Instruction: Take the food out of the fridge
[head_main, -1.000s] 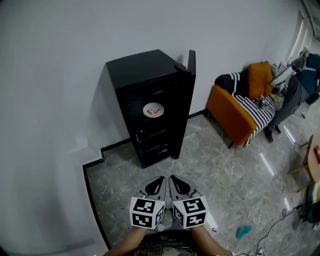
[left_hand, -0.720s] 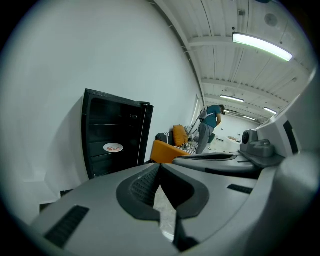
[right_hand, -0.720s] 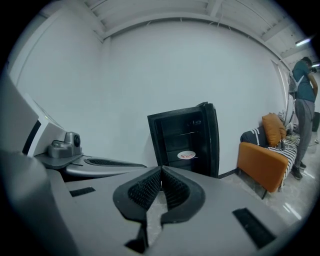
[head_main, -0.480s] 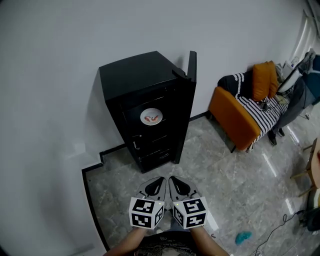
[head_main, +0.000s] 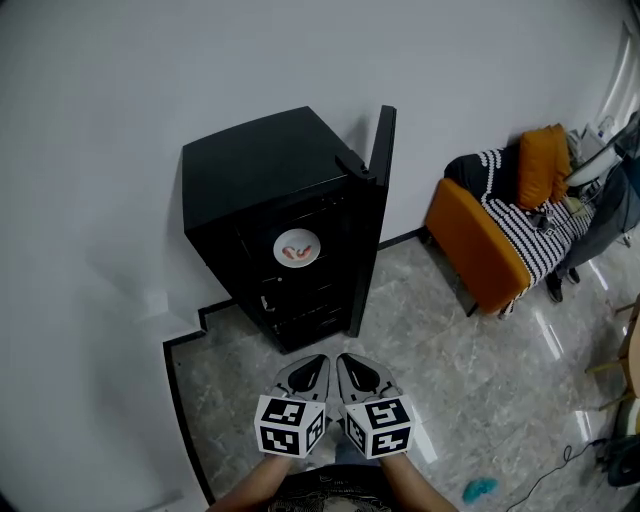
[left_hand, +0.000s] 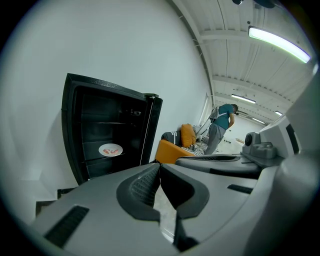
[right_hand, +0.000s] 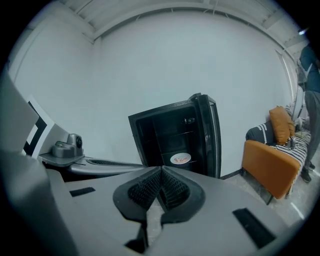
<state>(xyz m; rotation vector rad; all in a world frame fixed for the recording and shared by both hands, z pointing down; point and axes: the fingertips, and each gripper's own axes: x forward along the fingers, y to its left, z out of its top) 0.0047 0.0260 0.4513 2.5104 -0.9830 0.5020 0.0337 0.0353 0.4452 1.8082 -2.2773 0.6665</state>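
Open fridge (head_main: 270, 190) mid-frame, plate of food (head_main: 297, 250) on a shelf. Bottom centre: left gripper (head_main: 311, 364) and right gripper (head_main: 351, 364), fingers together, empty.

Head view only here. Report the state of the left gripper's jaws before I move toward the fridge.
Observer: In its own view the left gripper has its jaws shut together, with nothing between them.
Operator: Now the right one.
Observer: The right gripper is shut as well, jaws closed against each other and empty.
Operator: Describe where the plate sits inside.
Observer: In the left gripper view the plate lies flat on a middle shelf of the fridge, with another shelf above it.
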